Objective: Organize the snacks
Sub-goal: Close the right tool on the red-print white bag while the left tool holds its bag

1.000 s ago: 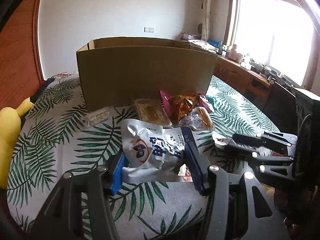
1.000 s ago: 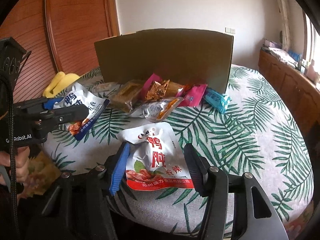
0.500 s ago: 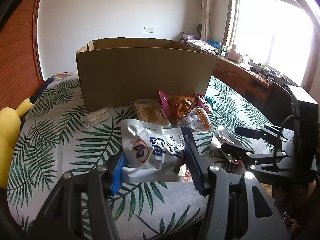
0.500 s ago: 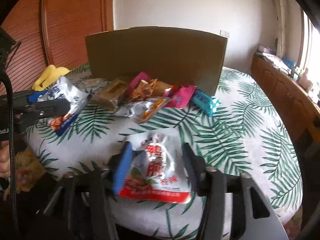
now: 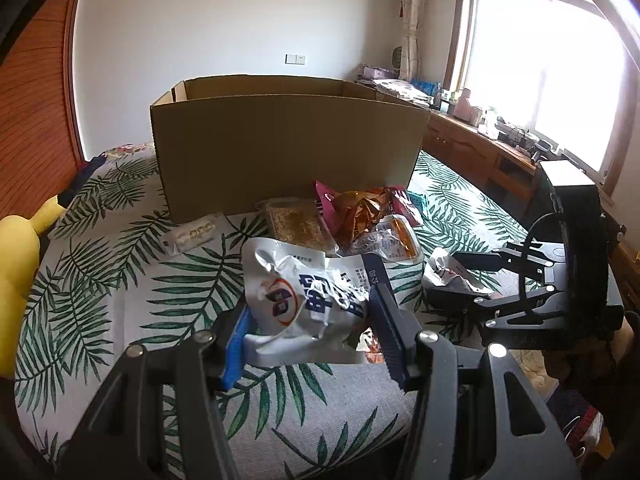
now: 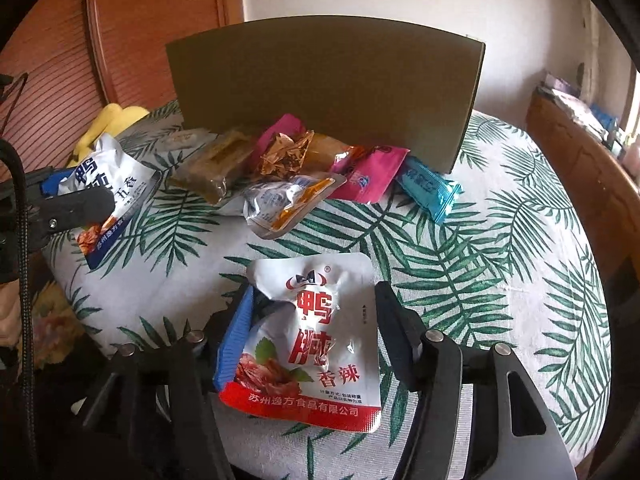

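I've got the blue pouch [image 5: 308, 300] pinched in the left gripper [image 5: 310, 320] and the red pouch [image 6: 316, 336] clamped crumpled in the right gripper [image 6: 316, 320] above the table [image 6: 500, 280] — lift both clear, carry to the box [image 5: 288, 148], release inside.

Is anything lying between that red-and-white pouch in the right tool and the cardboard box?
Yes. A heap of loose snacks lies on the tablecloth right against the box, between it and the red-and-white pouch. Lifting the pouch over them looks possible.
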{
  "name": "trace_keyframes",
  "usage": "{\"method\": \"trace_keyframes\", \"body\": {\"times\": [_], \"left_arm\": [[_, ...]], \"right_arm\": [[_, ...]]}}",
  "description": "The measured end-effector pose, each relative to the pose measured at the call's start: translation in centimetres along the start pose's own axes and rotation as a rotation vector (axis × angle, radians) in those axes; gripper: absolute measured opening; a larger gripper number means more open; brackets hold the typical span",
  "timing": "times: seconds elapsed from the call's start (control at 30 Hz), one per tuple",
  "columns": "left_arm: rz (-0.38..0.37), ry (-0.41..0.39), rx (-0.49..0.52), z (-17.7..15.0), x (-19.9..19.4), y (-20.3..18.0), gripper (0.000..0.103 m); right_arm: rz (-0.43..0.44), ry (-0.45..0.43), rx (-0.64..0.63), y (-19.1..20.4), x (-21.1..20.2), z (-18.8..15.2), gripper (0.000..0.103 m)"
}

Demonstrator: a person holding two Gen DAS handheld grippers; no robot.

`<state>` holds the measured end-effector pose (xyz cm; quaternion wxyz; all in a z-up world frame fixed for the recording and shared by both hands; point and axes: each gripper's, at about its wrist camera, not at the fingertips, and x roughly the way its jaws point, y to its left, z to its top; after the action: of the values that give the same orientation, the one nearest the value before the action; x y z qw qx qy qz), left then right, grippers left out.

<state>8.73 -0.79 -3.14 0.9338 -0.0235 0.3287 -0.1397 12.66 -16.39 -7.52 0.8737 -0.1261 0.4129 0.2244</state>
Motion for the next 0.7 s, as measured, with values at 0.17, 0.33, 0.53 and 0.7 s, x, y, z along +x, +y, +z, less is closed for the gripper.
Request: {"method": "trace_keyframes", "body": {"times": [0.17,0.33,0.53,0.7], "left_arm": [[-0.004,-0.001,-0.004,0.0,0.0,0.0,0.054],[-0.004,0.002,-0.004,-0.1,0.0,0.1,0.054],[-0.006,0.004,-0.004,-0.2,0.1,0.0,0.054],[-0.007,0.000,0.000,-0.1,-0.1,-0.1,0.054]], "right_arm": [[0.012,-0.002,0.010,-0.1,-0.5,-0.1,0.056],[0.032,-0.013,0.046,-0.8,-1.2,-0.1,0.056],[0.021,-0.053,0.031,-0.9,-2.8,0.3,0.015],[0.012,0.010,0.018,-0.9,-1.2,-0.2,0.013]]}}
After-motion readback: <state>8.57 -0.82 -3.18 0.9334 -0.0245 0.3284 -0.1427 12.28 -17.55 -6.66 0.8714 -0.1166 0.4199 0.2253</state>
